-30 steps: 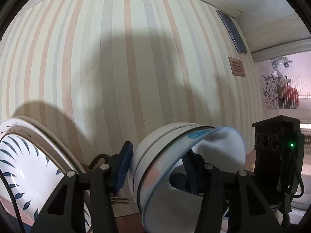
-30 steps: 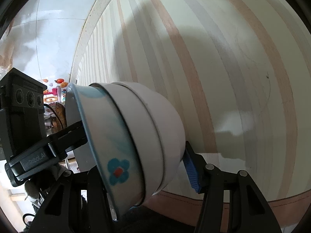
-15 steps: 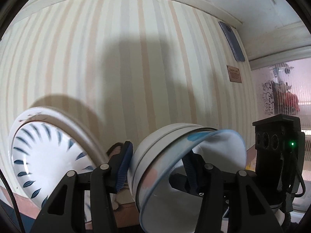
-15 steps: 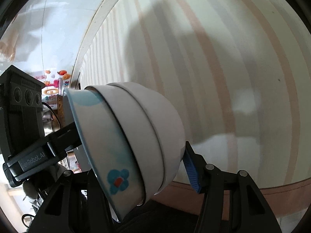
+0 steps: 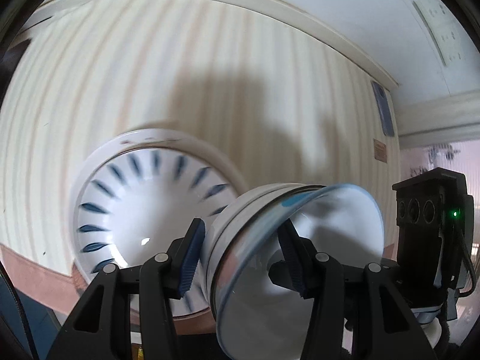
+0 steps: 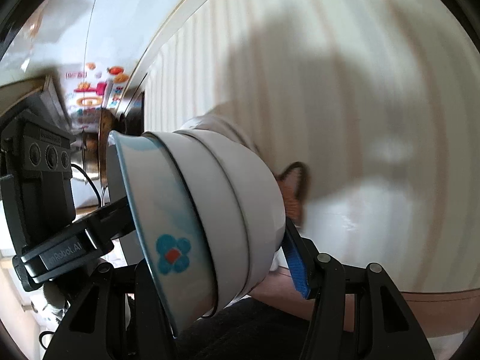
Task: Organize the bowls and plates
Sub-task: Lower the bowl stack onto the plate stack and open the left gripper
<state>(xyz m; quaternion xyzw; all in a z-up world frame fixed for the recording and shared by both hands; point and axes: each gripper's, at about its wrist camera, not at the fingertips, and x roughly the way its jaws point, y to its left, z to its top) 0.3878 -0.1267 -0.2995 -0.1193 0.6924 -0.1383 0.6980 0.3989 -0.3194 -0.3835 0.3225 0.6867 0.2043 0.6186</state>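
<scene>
I see both grippers raised and pointing at a striped wall (image 5: 150, 75), each one tilted so that the bowls lie on their side. The left gripper (image 5: 243, 258) is clamped on the stack of bowls (image 5: 288, 240): its blue pad presses the white outer wall at lower centre of the frame and the other finger goes inside the opening, against the inner face. The right gripper (image 6: 210, 258) holds the same stack of bowls (image 6: 210, 210) from the opposite side; one blue pad touches the base at lower right of centre, the other finger is hidden behind the bowls, so I judge it clamped by the contact only.

The left view looks into the mouth of the stack, with its blue rim. It also shows a large plate (image 5: 144, 210) with dark blue leaf marks, standing tilted in front of the wall at centre left, behind the bowls, and the black body of the other gripper at the right edge.

The right view shows the outside: three nested bowls, the outermost one with a blue flower (image 6: 173, 255) with a red centre. At upper left I see colourful packaging (image 6: 96, 96), blurred. The large plate is almost hidden here
</scene>
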